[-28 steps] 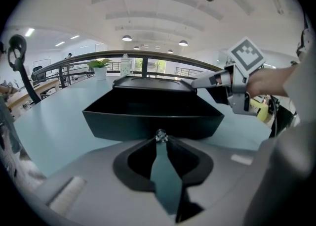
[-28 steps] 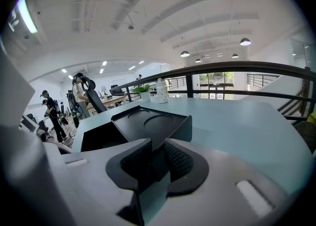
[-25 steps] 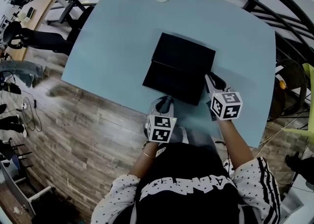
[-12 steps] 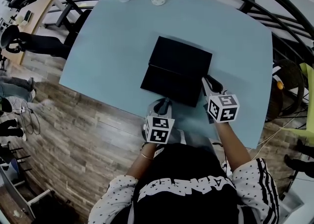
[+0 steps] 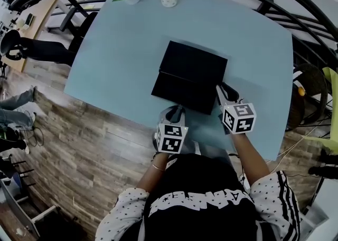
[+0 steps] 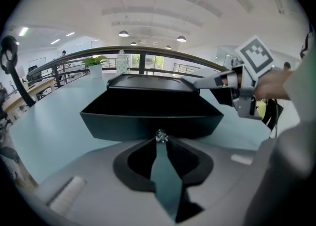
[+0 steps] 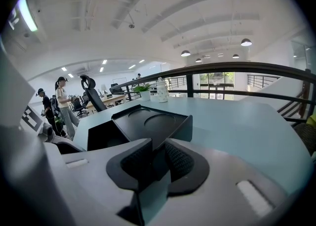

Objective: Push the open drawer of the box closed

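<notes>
The drawer point(image 6: 148, 121) stands pulled out of the box point(image 5: 196, 63), its front wall just ahead of the left gripper point(image 6: 160, 136). That gripper's jaws are pressed together, probably as a blunt pusher. The right gripper point(image 7: 154, 153) has its jaws pinched on the box's near corner, seemingly bracing it. Beyond both jaws the counter point(image 5: 121, 45) gives room, and its edge runs close behind them.

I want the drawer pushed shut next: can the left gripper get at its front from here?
Probably yes. The left gripper, jaws shut, sits right at the front of the open drawer with nothing visible between them; the right gripper is off to the side, at a corner of the box.
</notes>
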`<state>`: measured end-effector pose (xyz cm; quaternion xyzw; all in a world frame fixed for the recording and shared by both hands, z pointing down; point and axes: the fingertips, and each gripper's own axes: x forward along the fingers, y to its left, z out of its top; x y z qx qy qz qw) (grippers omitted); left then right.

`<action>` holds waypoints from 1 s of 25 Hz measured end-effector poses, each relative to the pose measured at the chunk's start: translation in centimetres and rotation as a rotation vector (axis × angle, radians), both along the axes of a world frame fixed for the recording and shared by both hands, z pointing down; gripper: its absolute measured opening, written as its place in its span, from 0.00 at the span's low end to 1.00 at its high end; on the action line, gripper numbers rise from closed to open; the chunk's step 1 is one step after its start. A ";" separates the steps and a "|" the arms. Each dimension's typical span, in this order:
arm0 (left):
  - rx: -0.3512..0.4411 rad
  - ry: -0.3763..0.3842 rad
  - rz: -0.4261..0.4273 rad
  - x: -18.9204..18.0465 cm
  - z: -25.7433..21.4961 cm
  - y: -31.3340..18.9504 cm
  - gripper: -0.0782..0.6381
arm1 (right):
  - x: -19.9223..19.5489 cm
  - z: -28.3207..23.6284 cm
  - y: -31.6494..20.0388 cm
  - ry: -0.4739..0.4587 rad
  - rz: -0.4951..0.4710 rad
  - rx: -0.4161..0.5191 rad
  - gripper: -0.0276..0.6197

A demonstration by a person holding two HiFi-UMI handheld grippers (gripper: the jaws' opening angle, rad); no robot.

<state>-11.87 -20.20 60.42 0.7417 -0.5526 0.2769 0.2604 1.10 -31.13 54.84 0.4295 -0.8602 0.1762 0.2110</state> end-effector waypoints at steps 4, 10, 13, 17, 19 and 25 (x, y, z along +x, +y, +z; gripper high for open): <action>-0.001 -0.001 0.008 0.1 0.0 -0.5 0.11 | 0.0 0.0 0.0 0.003 -0.004 -0.002 0.15; -0.005 -0.003 0.027 0.4 0.1 -1.3 0.11 | -0.1 0.0 0.0 0.015 -0.016 0.000 0.15; -0.005 -0.002 0.031 0.4 0.2 -1.8 0.11 | -0.1 0.1 -0.1 0.014 -0.016 -0.001 0.15; -0.005 -0.002 0.037 0.4 0.1 -2.3 0.11 | -0.1 0.0 0.0 0.016 -0.015 -0.003 0.15; -0.006 -0.002 0.040 0.4 0.1 -2.6 0.11 | -0.1 0.1 0.0 0.016 -0.015 -0.004 0.15; -0.008 -0.001 0.049 0.4 0.2 -3.3 0.11 | -0.1 0.1 0.0 0.016 -0.013 -0.004 0.15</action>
